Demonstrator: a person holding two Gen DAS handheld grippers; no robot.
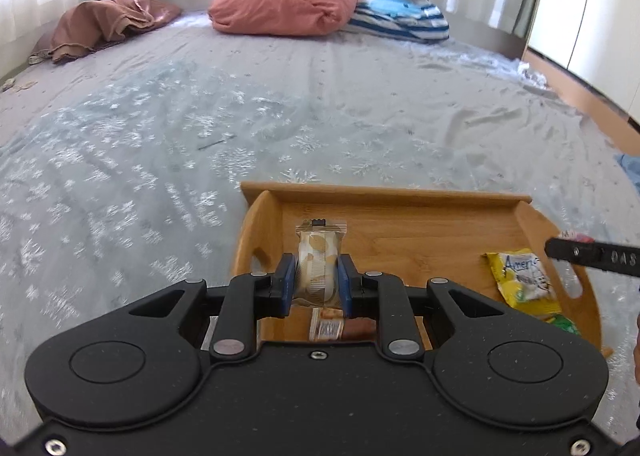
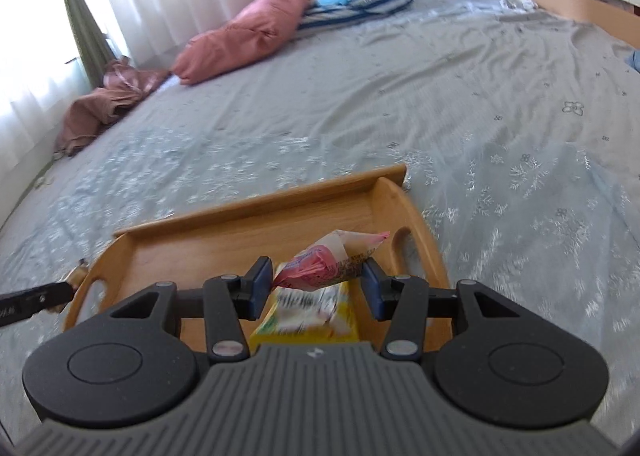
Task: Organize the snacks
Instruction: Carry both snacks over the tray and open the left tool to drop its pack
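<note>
Left wrist view: left gripper (image 1: 317,280) pinches a cream snack packet (image 1: 318,262) above the wooden tray (image 1: 384,192); at 3 o'clock, right gripper (image 2: 316,282) clamps a pink packet (image 2: 326,260) over it, presumably both for stowing inside

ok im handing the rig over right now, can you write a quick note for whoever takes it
Left hand-held gripper: shut on a beige wrapped snack, above the wooden tray.
Right hand-held gripper: shut on a pink snack packet, also over the tray.
Already in the tray: a yellow packet and a small brown-and-white snack.
Left to do: set both held snacks down in the tray and release.
</note>
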